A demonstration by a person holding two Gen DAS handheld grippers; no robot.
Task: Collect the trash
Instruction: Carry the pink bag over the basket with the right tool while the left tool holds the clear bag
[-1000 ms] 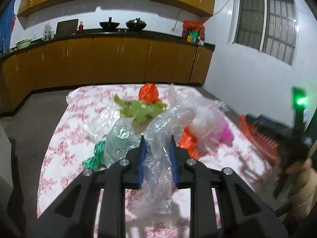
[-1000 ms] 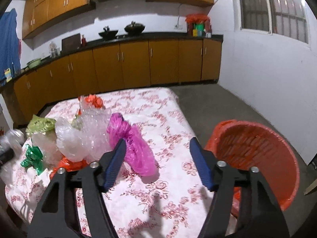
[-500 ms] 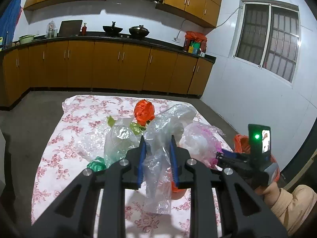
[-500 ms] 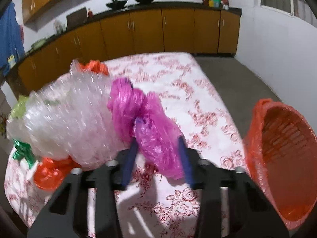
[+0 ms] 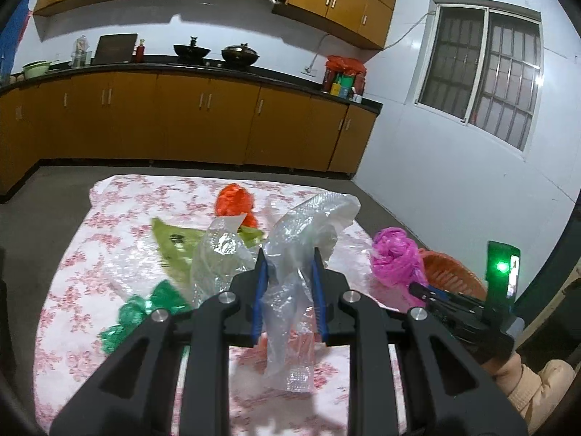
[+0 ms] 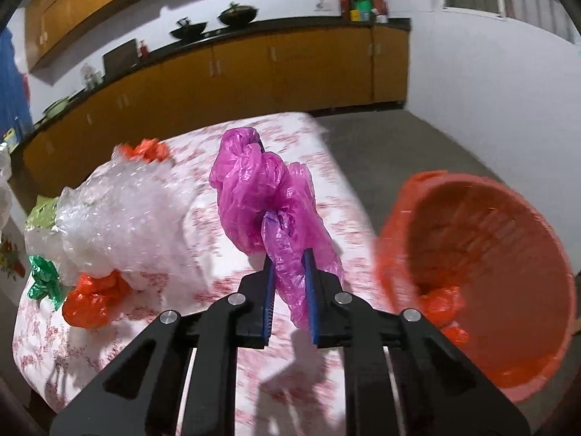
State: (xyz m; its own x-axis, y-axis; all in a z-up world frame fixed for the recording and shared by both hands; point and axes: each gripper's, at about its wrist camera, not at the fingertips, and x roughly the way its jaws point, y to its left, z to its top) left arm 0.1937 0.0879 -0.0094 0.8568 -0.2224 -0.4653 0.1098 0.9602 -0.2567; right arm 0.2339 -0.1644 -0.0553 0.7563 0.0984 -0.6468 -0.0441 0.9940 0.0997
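Two bags are gripped: left gripper (image 5: 288, 290) jaws hold a clear plastic bag (image 5: 301, 239); right gripper (image 6: 288, 283) jaws closing on a pink bag (image 6: 261, 196). Orange basket (image 6: 508, 225) beside the tabletop (image 6: 203, 210) holds little; several bags remain there.

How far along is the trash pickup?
Done: orange bags already lie in the orange basket. In hand: the right tool is closing on the pink bag; the left tool grips a clear bag. Left on the table: orange, green and bubble-wrap pieces.
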